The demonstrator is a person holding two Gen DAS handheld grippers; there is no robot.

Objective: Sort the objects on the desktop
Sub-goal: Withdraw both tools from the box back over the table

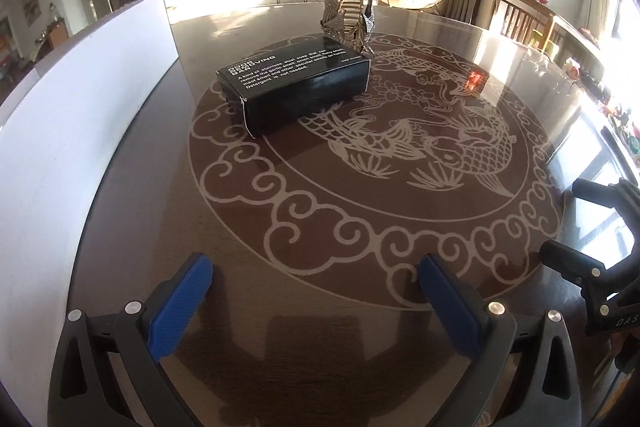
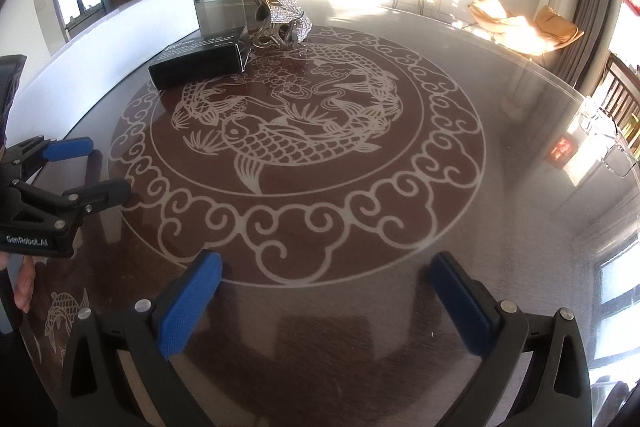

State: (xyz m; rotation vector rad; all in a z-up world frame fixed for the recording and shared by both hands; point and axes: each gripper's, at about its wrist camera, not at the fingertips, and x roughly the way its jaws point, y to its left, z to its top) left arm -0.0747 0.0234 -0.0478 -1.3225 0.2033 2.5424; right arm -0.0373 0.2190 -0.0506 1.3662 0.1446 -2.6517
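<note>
Left wrist view has the left gripper (image 1: 316,291) spread wide with nothing in it, hovering over the glossy tabletop (image 1: 360,235). The black odor-removing soap bar box (image 1: 294,89) lies flat at about 11 o'clock, well ahead of the fingers, and a glittery rhinestone hair claw clip (image 1: 350,23) sits right behind it, touching or nearly so, can't tell which.

Right wrist view: right gripper (image 2: 328,299) is also wide open and empty. Box (image 2: 200,61) at 11 o'clock, clip (image 2: 280,19) at 12.

My guess at what goes wrong: the two things are so close that going for one nudges the other, and that slick glass would let the box skid away instead of getting pinched. The clip's odd shape also looks easy to fumble.

Only the left view lets you read the box's label. Only the right view shows the clip's sparkly bow clearly, plus the person's fingers (image 2: 24,287) on the other gripper's handle.
</note>
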